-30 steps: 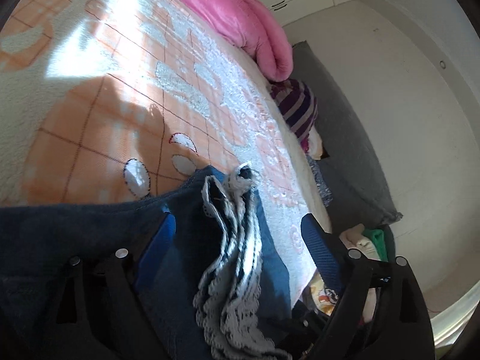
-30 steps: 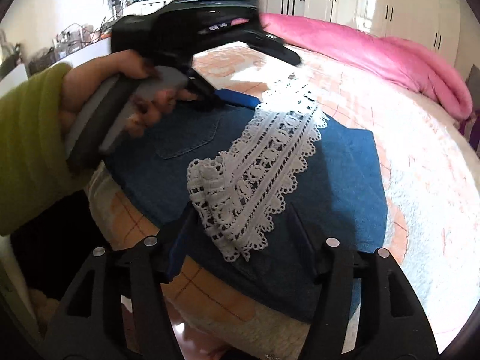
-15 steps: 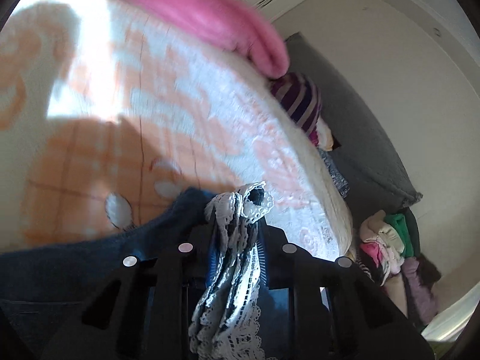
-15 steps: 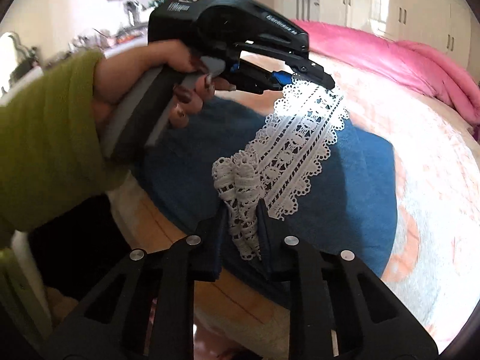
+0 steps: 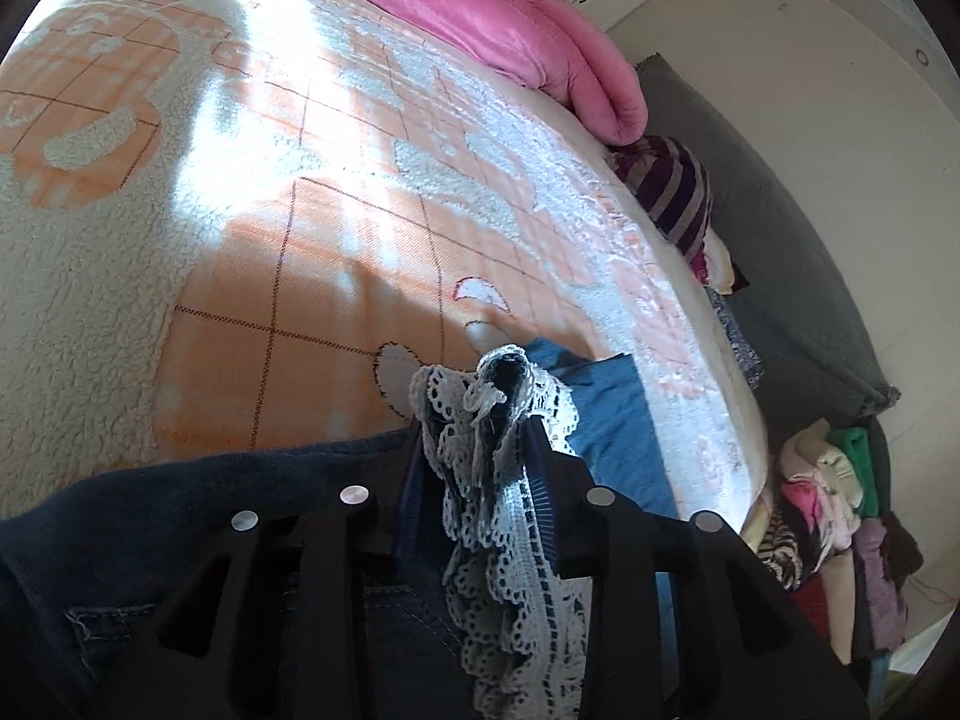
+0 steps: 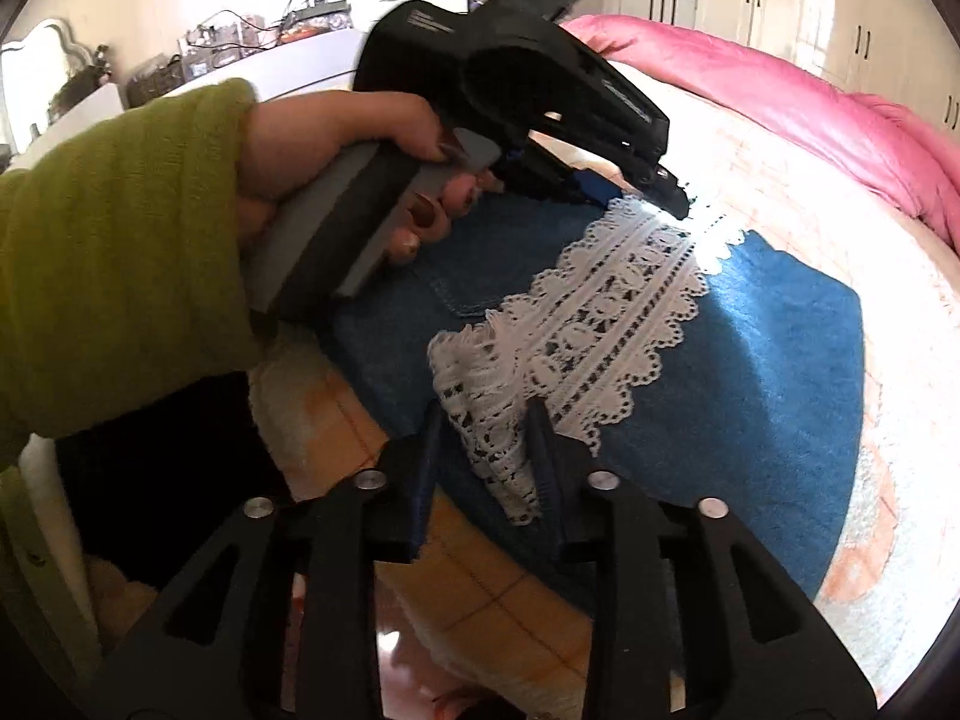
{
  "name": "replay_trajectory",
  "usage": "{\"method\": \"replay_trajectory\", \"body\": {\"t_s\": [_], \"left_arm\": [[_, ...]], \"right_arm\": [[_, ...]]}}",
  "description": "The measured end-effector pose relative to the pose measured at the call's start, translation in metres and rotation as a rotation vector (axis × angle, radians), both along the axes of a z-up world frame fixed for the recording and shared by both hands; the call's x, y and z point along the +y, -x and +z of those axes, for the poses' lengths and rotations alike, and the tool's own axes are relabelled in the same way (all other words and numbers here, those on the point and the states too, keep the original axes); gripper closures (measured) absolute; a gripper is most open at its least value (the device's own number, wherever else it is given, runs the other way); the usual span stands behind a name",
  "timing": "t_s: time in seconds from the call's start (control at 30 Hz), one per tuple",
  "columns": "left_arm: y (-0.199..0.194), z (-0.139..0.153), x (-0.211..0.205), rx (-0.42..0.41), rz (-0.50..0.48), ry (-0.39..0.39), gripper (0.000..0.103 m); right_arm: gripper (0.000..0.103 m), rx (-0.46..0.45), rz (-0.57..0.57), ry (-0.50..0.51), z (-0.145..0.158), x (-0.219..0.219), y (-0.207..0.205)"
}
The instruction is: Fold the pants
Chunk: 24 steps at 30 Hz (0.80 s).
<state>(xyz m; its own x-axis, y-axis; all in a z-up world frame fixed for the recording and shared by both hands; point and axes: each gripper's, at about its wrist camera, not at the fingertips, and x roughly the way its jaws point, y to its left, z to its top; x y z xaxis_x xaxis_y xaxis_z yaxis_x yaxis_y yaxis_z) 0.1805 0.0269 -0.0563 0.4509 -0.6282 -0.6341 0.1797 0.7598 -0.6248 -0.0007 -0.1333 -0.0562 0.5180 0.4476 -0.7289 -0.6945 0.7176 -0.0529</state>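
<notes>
Blue denim pants (image 6: pixel 750 372) trimmed with a band of white lace (image 6: pixel 606 324) lie folded on a bed (image 5: pixel 300 192) covered by an orange-and-white patterned blanket, close to its near edge. The left gripper (image 5: pixel 480 450), held in a hand (image 6: pixel 336 162) with a green sleeve (image 6: pixel 114 252), has bunched lace and denim between its fingers at one end of the band; its jaws stand narrow and are easing apart, the fabric still pinched between the pads. At the opposite end, the right gripper (image 6: pixel 486 438) likewise straddles a gathered fold of lace, its jaws narrow and opening slightly, the pads against the cloth. A pink quilt (image 5: pixel 510 18) is heaped along the far side of the bed, a striped garment (image 5: pixel 672 192) sits at the mattress edge, and a pile of assorted clothes (image 5: pixel 834 498) lies on the floor beside it.
</notes>
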Motion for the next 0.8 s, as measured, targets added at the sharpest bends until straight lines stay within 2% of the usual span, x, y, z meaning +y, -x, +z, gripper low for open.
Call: {"method": "replay_trajectory", "body": {"t_s": [0.07,0.13,0.27,0.4,0.63,0.8], "left_arm": [[0.000,0.001,-0.001,-0.007,-0.003,-0.003,0.069],[0.004,0.005,0.000,-0.018,-0.002,0.003,0.060],[0.019,0.019,0.004,-0.052,0.000,-0.015,0.045],[0.041,0.036,0.008,-0.086,0.009,-0.063,0.040],[0.090,0.054,-0.002,-0.161,-0.029,-0.193,0.038],[0.117,0.058,-0.021,-0.211,-0.070,-0.291,0.038]], "right_arm": [[0.066,0.019,0.020,-0.018,0.005,-0.001,-0.009],[0.062,0.028,0.047,-0.030,0.009,-0.002,-0.003],[0.059,0.043,0.068,-0.096,0.018,-0.017,0.004],[0.055,0.070,-0.007,-0.217,0.032,-0.052,-0.001],[0.054,0.027,-0.192,-0.186,0.041,-0.102,-0.018],[0.054,0.041,-0.239,-0.168,0.039,-0.116,-0.022]]}}
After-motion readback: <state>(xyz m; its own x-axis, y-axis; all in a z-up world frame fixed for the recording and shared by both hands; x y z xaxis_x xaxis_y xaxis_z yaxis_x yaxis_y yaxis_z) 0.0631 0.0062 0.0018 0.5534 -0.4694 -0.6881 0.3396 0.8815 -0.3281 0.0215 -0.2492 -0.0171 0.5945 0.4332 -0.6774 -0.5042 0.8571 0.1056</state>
